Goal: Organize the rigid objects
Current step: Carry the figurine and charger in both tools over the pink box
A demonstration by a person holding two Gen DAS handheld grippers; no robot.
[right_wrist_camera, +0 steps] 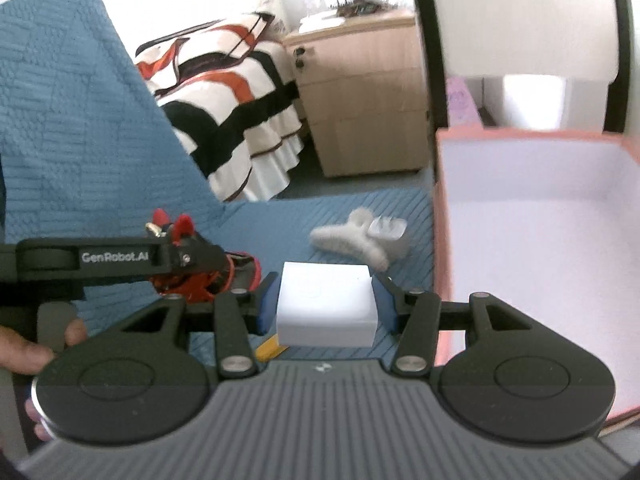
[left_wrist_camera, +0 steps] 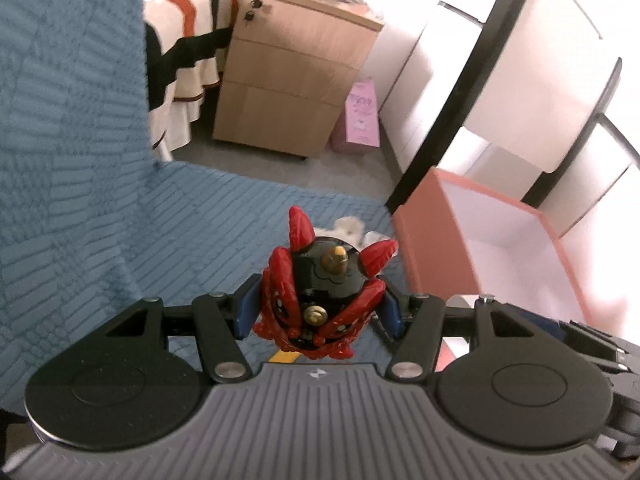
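My left gripper (left_wrist_camera: 320, 308) is shut on a red and black spiky toy (left_wrist_camera: 324, 292) with gold knobs, held above the blue quilted cover (left_wrist_camera: 192, 216). The toy also shows in the right wrist view (right_wrist_camera: 192, 276), between the left gripper's jaws at my left. My right gripper (right_wrist_camera: 326, 300) is shut on a white square box (right_wrist_camera: 326, 304), held above the cover. A pink open box with a white inside (right_wrist_camera: 536, 240) stands to the right; it shows in the left wrist view (left_wrist_camera: 492, 248) too. A white hair claw (right_wrist_camera: 360, 240) lies on the cover ahead.
A yellow flat object (right_wrist_camera: 270, 350) lies on the cover under the grippers. A wooden drawer cabinet (left_wrist_camera: 288, 80) and a striped bedspread (right_wrist_camera: 232, 120) stand beyond the cover's edge. A pink bag (left_wrist_camera: 362, 120) leans by the cabinet. A white shelf with a black frame (left_wrist_camera: 520, 80) is at right.
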